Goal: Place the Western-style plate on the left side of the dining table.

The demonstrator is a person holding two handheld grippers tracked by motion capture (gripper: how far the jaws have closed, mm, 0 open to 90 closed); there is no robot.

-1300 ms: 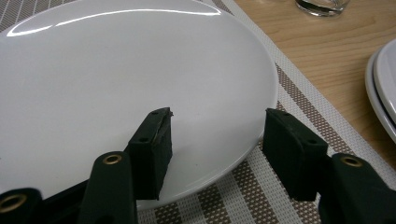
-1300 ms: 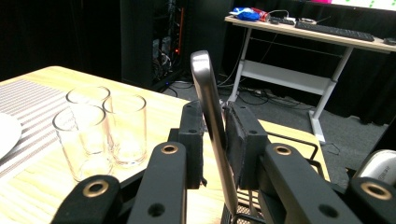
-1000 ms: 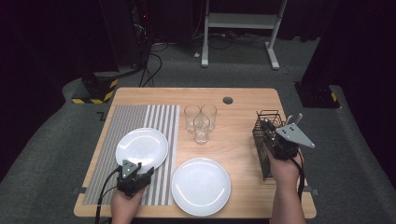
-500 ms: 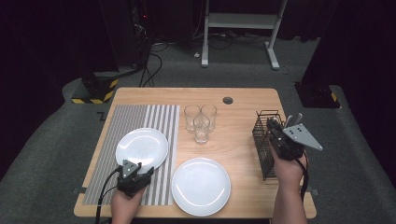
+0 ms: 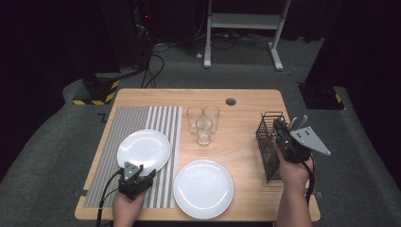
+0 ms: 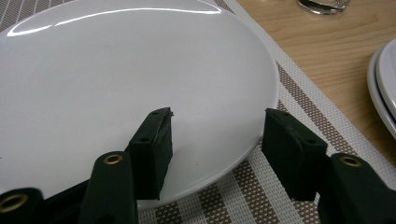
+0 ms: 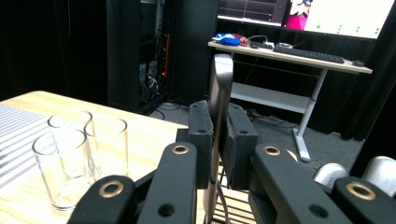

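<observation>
At the caddy (image 5: 270,146), right gripper (image 7: 219,135) is clamped on a utensil handle (image 7: 219,84), upright above the basket (more handles beside it). Left gripper (image 6: 217,144) sits with jaws apart astride the near rim of the plate (image 6: 116,84) on the mat (image 6: 299,107). Looks like an early stage: both plates bare, no cutlery laid yet.

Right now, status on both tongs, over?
Left tongs open, straddling round white plate rim. Right tongs shut on metal utensil handle above black wire caddy. Nothing in the way.
</observation>
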